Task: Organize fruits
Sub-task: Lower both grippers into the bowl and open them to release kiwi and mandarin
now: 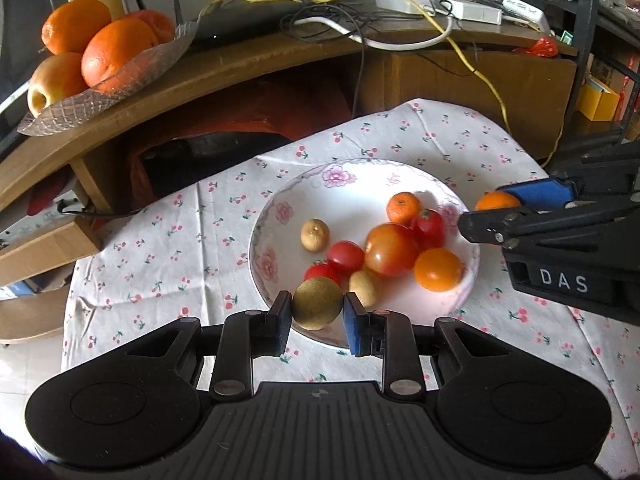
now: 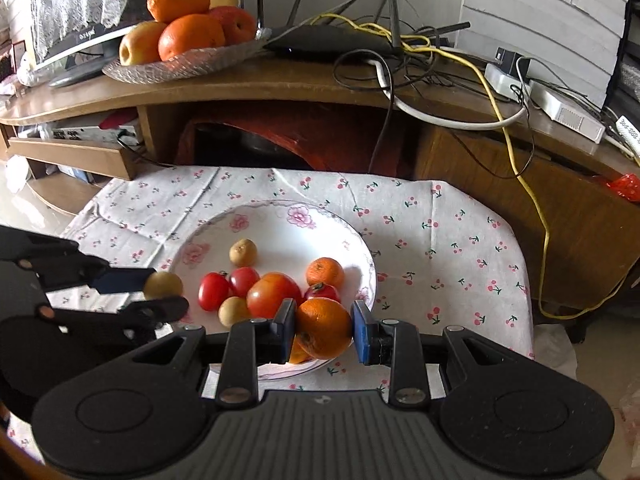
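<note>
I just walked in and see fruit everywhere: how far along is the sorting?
Nothing looks sorted yet; the cloth around the plate holds no piles. In hand: the left claw grips a brownish-green round fruit, and the right claw grips a small orange, both near the plate. Left: two more small oranges, several tomatoes and two brownish fruits sit mixed on the plate.

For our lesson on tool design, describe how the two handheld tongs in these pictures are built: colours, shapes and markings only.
Both are matte black plastic. The left tongs and right tongs each have a ribbed central body, two rounded side lobes with circular recesses, linkage arms with silvery rivets, and flat fingers with blue pads. White letters "DAS" mark the right tool's side.
</note>
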Tool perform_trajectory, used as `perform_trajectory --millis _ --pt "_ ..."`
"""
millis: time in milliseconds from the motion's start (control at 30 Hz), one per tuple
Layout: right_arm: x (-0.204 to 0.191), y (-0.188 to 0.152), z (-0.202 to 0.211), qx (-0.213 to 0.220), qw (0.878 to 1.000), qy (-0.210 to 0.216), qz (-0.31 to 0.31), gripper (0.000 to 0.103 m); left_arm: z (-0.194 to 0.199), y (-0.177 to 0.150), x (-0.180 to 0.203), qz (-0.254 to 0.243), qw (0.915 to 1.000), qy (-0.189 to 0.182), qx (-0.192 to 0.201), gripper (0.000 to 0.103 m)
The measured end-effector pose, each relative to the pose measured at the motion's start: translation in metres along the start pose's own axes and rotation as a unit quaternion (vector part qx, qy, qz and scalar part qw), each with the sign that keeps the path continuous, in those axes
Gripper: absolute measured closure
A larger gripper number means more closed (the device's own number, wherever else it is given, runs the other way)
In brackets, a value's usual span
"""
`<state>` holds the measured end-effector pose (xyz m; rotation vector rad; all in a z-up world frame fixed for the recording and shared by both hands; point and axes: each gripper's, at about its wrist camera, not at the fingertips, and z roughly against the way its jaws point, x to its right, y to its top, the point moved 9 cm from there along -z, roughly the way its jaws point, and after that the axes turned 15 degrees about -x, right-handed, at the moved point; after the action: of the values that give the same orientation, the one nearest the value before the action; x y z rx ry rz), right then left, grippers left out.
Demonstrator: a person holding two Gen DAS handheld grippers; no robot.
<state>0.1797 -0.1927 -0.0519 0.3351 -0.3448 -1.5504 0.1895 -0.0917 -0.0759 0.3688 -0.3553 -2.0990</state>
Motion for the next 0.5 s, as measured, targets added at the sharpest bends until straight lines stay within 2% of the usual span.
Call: perform_trajectory --millis 500 --pt "0.007 0.015 -0.035 -0.027 0.999 -0.004 0.020 0.073 -0.027 0.031 -0.003 -0.003 0.9999 0.001 -0.012 0.068"
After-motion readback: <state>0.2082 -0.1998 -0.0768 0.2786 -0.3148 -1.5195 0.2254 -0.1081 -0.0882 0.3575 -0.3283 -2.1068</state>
